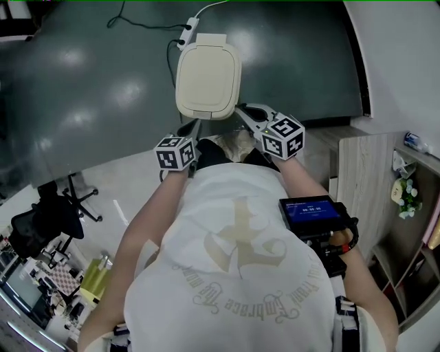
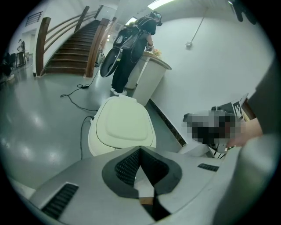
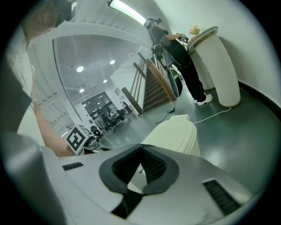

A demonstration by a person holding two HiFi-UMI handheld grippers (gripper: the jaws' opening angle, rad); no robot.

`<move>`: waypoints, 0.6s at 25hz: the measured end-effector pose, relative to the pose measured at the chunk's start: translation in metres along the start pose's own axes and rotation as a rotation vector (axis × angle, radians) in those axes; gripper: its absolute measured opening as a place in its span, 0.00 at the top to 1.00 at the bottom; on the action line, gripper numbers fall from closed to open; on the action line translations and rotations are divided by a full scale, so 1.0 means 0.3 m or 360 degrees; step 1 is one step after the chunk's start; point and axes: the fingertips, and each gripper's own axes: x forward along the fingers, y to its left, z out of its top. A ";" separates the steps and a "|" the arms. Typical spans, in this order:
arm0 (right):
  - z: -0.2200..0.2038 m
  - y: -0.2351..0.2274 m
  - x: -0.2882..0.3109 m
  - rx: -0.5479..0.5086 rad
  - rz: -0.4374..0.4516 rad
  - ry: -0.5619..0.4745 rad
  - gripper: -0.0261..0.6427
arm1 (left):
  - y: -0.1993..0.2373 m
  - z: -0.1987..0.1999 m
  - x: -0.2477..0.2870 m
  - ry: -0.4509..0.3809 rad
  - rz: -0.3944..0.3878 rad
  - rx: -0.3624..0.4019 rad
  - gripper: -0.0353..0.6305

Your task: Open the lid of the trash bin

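Trash bin lid (image 1: 208, 69) flat down, task not begun. Left claw (image 2: 140, 151), right claw (image 3: 141, 149) pinched together, empty (neither touches it).

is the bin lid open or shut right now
Shut: the lid lies flat on the trash bin, no gap visible at its rim in any view.

Office building lobby. Polished grey floor (image 2: 39, 132); wooden staircase (image 2: 70, 44) far ahead-left of left gripper (image 2: 140, 151); office chairs (image 3: 109, 119) beyond glass partition (image 3: 88, 74), ahead of right gripper (image 3: 141, 149); strip light (image 3: 127, 11) overhead.
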 end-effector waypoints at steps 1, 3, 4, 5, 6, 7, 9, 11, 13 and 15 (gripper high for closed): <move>-0.003 -0.012 -0.004 0.0006 -0.0009 0.0009 0.95 | 0.000 -0.004 0.015 0.0014 0.0001 0.0000 0.93; -0.001 -0.041 0.011 0.0014 -0.0022 0.0025 0.95 | 0.018 -0.003 0.055 0.0055 0.0000 0.0010 0.93; 0.001 -0.055 0.028 0.0019 -0.0025 0.0032 0.95 | 0.037 -0.001 0.076 0.0083 0.0003 0.0017 0.93; 0.003 -0.065 0.044 0.0024 -0.0026 0.0037 0.95 | 0.056 -0.003 0.094 0.0113 0.0010 0.0025 0.93; 0.003 -0.070 0.055 0.0030 -0.0027 0.0039 0.95 | 0.074 -0.007 0.107 0.0143 0.0022 0.0035 0.93; 0.002 -0.070 0.059 0.0036 -0.0027 0.0040 0.95 | 0.086 -0.014 0.114 0.0172 0.0039 0.0044 0.93; -0.005 -0.066 0.055 0.0050 -0.0029 0.0039 0.95 | 0.096 -0.032 0.123 0.0229 0.0066 0.0065 0.93; -0.014 -0.066 0.049 0.0067 -0.0037 0.0041 0.95 | 0.090 -0.048 0.132 0.0279 0.0070 0.0087 0.93; -0.017 -0.070 0.050 0.0081 -0.0042 0.0042 0.95 | 0.084 -0.059 0.143 0.0328 0.0061 0.0103 0.93; -0.017 -0.072 0.051 0.0086 -0.0044 0.0043 0.95 | 0.083 -0.071 0.149 0.0371 0.0067 0.0119 0.93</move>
